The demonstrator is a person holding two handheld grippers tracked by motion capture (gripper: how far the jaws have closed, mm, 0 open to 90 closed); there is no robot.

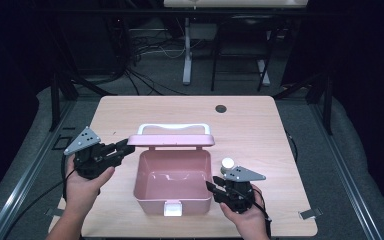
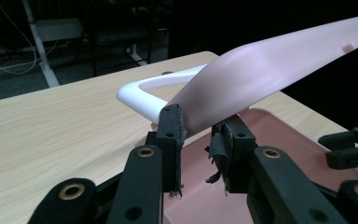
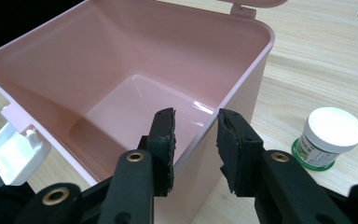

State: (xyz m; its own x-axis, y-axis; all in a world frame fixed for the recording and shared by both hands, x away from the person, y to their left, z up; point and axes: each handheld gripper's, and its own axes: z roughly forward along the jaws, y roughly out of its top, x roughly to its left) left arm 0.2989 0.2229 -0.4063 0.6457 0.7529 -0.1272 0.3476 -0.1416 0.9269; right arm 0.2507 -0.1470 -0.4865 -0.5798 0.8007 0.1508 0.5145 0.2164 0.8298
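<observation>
Lid [image 2: 270, 60] corner betw. left tool [image 2: 198, 130] jaws; right tool [image 3: 196, 135] straddles box [image 3: 65, 70] wall.

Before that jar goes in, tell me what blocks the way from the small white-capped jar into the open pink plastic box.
Nothing visible blocks it. The white-capped jar stands on the table beside the pink plastic box; only the box's wall lies between. The lid is raised, held by the left tongs.

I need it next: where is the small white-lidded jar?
In the high view, the small white-lidded jar stands on the wooden table, just right of the open pink plastic box, beside the right gripper.
</observation>
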